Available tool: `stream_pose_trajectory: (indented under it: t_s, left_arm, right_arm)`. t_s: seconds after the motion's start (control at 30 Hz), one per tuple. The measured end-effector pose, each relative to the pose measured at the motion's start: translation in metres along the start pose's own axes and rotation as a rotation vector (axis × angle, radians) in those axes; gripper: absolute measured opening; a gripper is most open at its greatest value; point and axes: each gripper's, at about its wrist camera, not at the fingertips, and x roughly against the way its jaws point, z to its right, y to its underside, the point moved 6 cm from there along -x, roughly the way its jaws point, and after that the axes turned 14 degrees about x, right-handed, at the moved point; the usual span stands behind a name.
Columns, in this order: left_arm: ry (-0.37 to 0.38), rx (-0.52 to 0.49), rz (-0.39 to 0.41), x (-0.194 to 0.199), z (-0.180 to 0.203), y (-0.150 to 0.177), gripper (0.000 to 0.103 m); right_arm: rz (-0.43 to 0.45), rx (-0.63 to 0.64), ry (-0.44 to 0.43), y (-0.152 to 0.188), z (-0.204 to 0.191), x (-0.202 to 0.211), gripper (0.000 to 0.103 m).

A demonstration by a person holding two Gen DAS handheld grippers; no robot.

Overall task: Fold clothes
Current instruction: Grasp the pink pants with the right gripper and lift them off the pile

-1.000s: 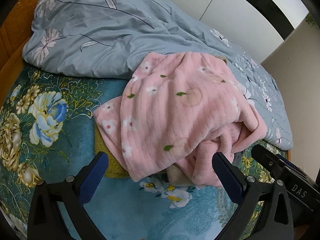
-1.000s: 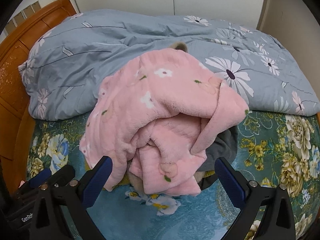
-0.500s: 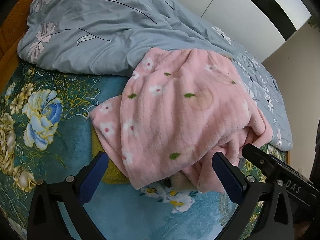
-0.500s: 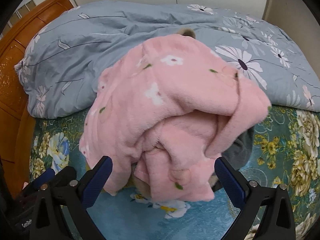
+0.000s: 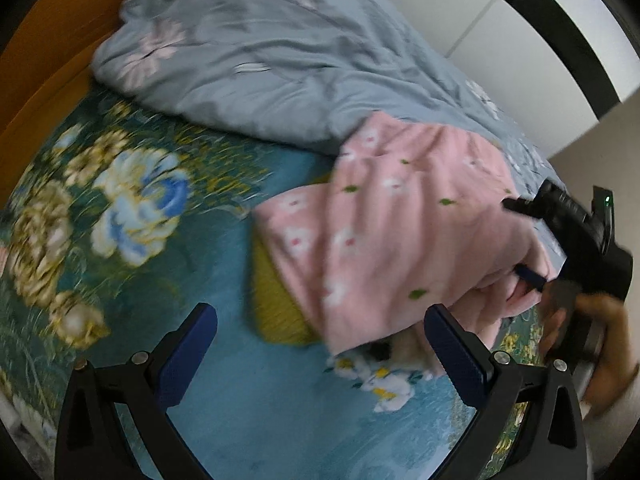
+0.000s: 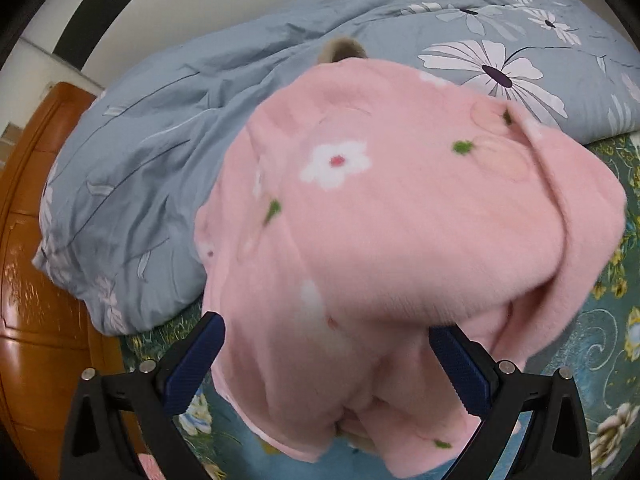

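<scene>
A fluffy pink garment [image 5: 400,232] with white flowers lies crumpled on the bed, over a yellow cloth [image 5: 276,304]. My left gripper [image 5: 322,356] is open, just short of the garment's near edge and holding nothing. My right gripper [image 6: 328,364] is open too. The pink garment [image 6: 380,240] bulges between its fingers and fills most of the right wrist view. In the left wrist view, the right gripper [image 5: 520,240] presses into the garment's right side, with a hand [image 5: 592,332] on its handle. A dark cloth under the pile is mostly hidden.
A grey floral duvet [image 5: 260,48] is heaped behind the garment, also seen as the duvet [image 6: 160,140]. The teal flowered bedspread [image 5: 120,220] lies open to the left. A wooden headboard [image 6: 40,240] bounds the left. A tan item [image 6: 344,48] peeks out behind the pile.
The right gripper has pushed forward into the pink garment, which now fills its view. The left wrist view has swung left and blurred, and the hand holding the right gripper now shows.
</scene>
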Motion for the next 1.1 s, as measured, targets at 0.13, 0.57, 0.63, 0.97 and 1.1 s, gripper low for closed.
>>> stream_pose_trajectory:
  t_s: [0.13,0.57,0.63,0.97,1.1]
  left_arm:
    - [-0.027,0.041,0.004,0.012,-0.031,0.009,0.103]
    - [0.046,0.052,0.019,0.062,-0.045,0.034,0.103]
    - [0.066,0.049,0.002,0.064,-0.042,0.044,0.103]
    - [0.140,-0.007,-0.103,0.065,-0.008,0.108,0.103]
    - [0.155,-0.045,-0.106,0.073,0.012,0.131,0.103]
  right_arm:
    - [-0.049,-0.080,-0.020,-0.007,0.005,0.003,0.022]
    - [0.154,0.032,-0.196,0.077,0.012,0.175,0.013]
    - [0.165,0.024,-0.165,0.102,0.029,0.200,0.013]
    - [0.398,-0.006,0.070,0.150,0.136,0.395,0.011]
    - [0.439,0.072,0.085,0.145,0.131,0.433,0.011]
